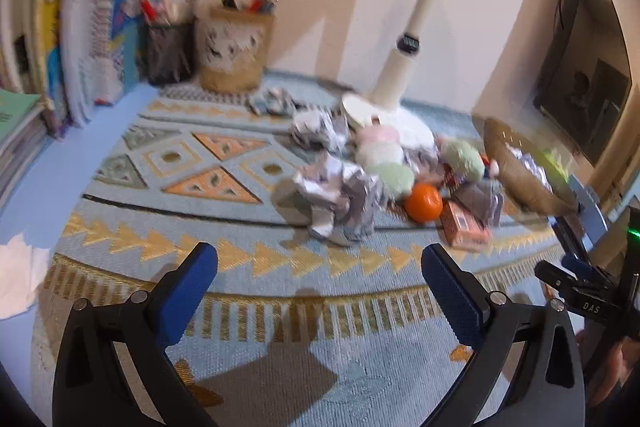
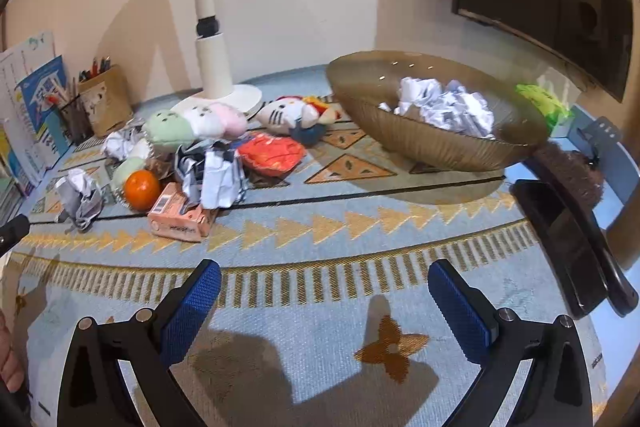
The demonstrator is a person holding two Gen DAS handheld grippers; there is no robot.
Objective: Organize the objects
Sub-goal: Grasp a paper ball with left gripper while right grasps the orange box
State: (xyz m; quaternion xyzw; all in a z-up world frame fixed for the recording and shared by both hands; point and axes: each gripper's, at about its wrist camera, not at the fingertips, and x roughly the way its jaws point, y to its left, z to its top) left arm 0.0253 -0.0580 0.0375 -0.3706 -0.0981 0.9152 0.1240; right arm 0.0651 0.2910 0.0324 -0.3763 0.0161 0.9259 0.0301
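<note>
Both my grippers hang above the near edge of the surface, over the patterned mat — nothing in either. Left gripper has its blue pads spread wide, empty. Right gripper the same, pads wide apart, empty.

Clutter sits mid-surface toward the back edge. Crumpled paper ball is the closest piece in the left view, just beside an orange. In the right view the orange touches a pink carton lying flat; another crumpled paper wad is on the carton's far side. Small wad is left of the orange, apart from it. Behind them: a pastel plush in green, white and pink, a white cat plush, and a red-orange pouch, all bunched by the lamp base.

Brown ribbed bowl stands toward the right edge, well apart from the pile, with crumpled paper already inside. Black stapler-like tool at the right edge, exact kind unclear.

Back-left corner: mesh pen cup, tan holder, and upright books.
</note>
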